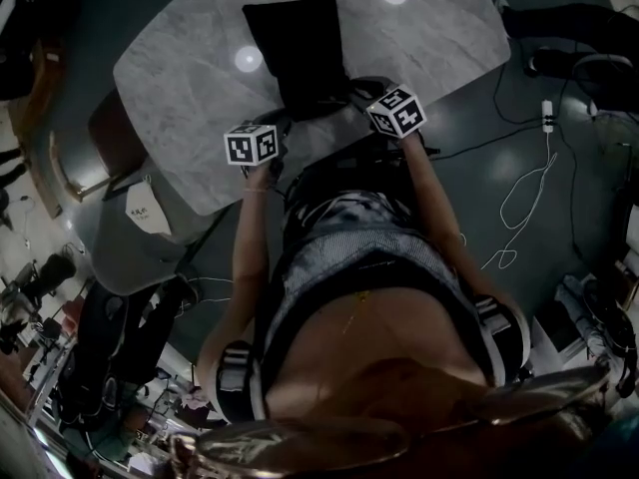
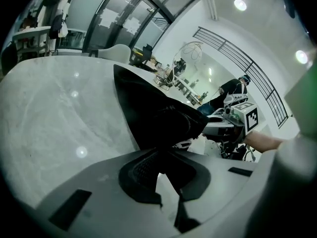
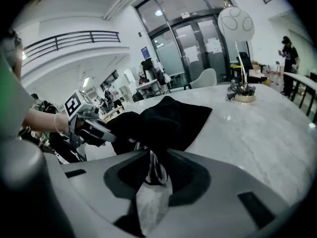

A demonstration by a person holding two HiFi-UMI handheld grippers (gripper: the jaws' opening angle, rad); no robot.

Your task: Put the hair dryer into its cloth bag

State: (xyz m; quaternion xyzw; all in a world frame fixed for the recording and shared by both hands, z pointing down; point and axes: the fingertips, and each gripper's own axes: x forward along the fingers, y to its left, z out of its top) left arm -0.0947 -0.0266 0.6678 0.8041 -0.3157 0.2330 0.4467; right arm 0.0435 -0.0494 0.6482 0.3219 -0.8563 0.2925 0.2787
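Marble tabletop point(image 1: 190, 78), rounded, seen from above in the head view. The black cloth bag point(image 1: 297, 53) lies flat on it. The bag's long axis runs from the far side of the tabletop to the near edge, where the person stands, and its bunched mouth end points toward the person.

Bare marble lies open on both sides of the bag, wider on its left. A narrower strip lies beyond its far end, and its mouth end reaches the near edge. The hair dryer cannot be made out; a bulge shows in the cloth at the mouth end.

The 2 grippers sit at the mouth end, 1 at each corner. The left gripper point(image 2: 166, 180) has its jaws pressed together, pinching the bag's cloth. The right gripper point(image 3: 151, 182) has its jaws partly spread. Bag cloth and a striped loop point(image 3: 159, 167), cord or drawstring, lie between them. A small round-based stand point(image 3: 243, 95) is well apart, beyond the bag's right side.
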